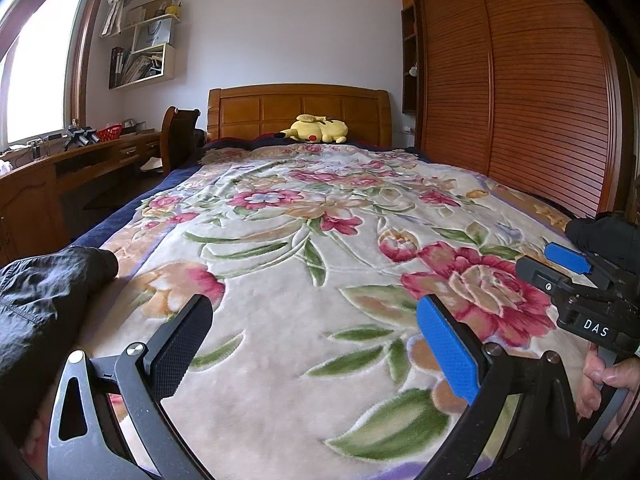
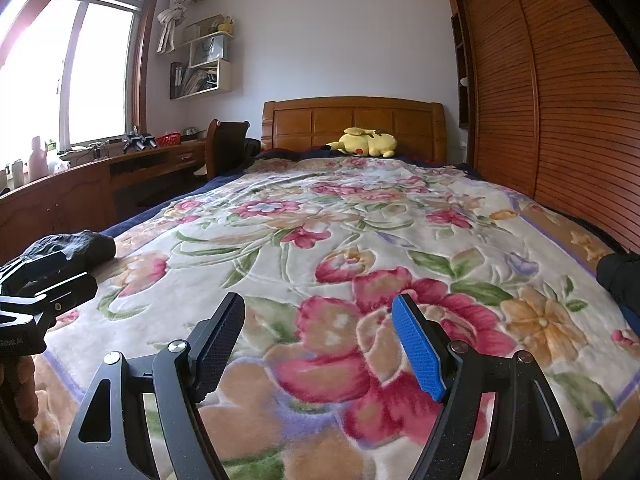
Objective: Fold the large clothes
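Daylit, window (image 2: 80,72) glare, fisheye-warped edges

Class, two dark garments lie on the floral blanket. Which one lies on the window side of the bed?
The black garment at the bed's left edge, nearest the desk; the other dark garment lies by the wardrobe.

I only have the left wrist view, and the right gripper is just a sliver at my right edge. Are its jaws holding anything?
Observer: No. The right gripper is open, with nothing between its pads, only the floral blanket beneath.
Operator: The desk's near end by the window is cut off for me. Anything there?
Observer: Yes, several bottles stand there, one of them pink.
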Available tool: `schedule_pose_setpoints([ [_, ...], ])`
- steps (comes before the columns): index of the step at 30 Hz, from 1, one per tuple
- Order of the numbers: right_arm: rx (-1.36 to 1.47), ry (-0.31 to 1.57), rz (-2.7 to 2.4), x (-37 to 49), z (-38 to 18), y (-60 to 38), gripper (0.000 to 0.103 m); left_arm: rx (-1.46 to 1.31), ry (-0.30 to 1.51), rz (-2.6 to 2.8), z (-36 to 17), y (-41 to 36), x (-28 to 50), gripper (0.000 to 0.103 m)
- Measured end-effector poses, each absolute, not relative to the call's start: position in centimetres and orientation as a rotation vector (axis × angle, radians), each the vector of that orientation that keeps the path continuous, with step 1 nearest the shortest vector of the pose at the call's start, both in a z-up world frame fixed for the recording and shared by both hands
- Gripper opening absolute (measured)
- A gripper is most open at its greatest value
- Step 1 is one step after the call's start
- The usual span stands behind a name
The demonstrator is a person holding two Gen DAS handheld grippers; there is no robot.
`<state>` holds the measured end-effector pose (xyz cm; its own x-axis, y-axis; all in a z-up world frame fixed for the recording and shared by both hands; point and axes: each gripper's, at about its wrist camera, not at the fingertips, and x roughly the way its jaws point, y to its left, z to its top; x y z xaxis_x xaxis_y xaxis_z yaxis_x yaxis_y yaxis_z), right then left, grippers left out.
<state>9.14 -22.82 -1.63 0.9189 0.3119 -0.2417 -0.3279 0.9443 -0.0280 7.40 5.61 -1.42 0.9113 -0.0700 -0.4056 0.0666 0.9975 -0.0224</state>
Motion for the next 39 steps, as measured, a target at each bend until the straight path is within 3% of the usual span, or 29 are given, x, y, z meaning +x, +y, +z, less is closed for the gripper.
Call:
schedule_pose_setpoints([
  [39, -0.058, 0.227, 0.326, 9.72, -2.01, -23.36, 0.078, -0.004, 0.417, -0.07, -1.45, 5.49, 7.34, 0.102],
])
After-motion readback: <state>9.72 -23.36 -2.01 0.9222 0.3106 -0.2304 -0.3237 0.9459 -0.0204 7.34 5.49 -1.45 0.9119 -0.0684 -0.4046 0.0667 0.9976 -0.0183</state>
